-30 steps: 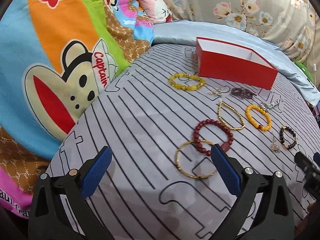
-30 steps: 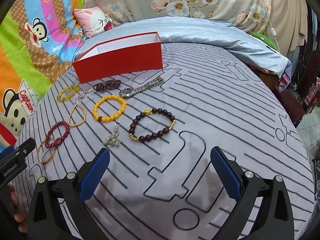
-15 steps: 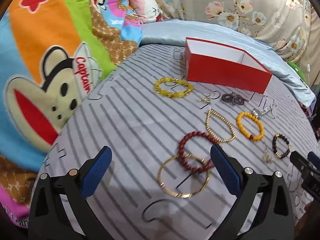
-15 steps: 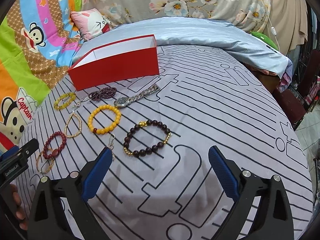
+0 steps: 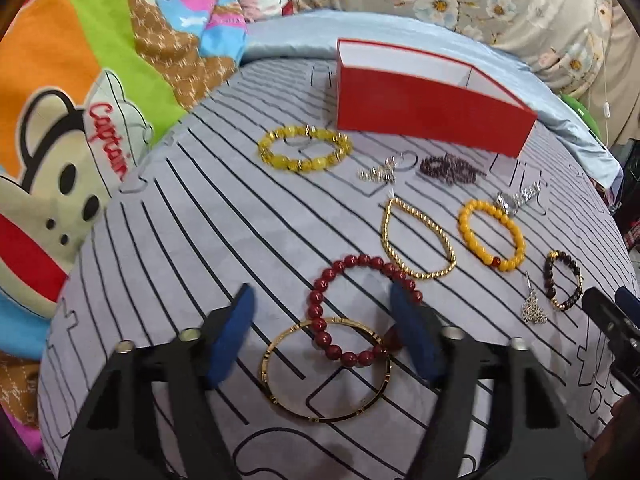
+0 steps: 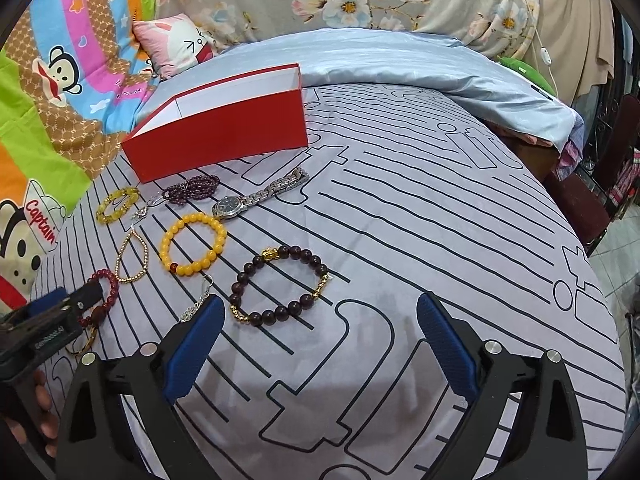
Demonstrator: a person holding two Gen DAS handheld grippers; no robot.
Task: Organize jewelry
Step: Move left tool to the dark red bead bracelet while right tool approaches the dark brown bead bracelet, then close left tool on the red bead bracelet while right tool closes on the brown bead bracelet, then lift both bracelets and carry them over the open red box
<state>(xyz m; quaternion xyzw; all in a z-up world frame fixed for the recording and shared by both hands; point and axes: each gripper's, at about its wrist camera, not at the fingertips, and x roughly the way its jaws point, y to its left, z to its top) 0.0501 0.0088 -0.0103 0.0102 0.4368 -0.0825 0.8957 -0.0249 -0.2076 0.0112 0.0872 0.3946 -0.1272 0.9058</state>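
Note:
Jewelry lies spread on a grey striped bedsheet in front of an open red box (image 5: pixel 432 100) (image 6: pixel 224 136). My left gripper (image 5: pixel 324 312) is open, its jaws partly closed in on either side of a dark red bead bracelet (image 5: pixel 352 312) that overlaps a gold bangle (image 5: pixel 324 372). My right gripper (image 6: pixel 316 320) is open and empty, just below a dark brown bead bracelet (image 6: pixel 280 284). An orange bead bracelet (image 6: pixel 192 244), a gold chain (image 5: pixel 416 240), a yellow bead bracelet (image 5: pixel 304 148) and a silver watch (image 6: pixel 256 196) lie nearer the box.
A purple bead strand (image 5: pixel 448 168) and silver charms (image 5: pixel 376 172) lie by the box. A silver pendant (image 5: pixel 532 308) lies by the right gripper's left finger. A cartoon blanket (image 5: pixel 80 100) rises at left, a blue pillow (image 6: pixel 400 64) behind. The bed edge drops at right.
My left gripper has moved forward over the red bracelet and bangle, and its jaws have narrowed. My right gripper has crept closer to the dark brown bracelet.

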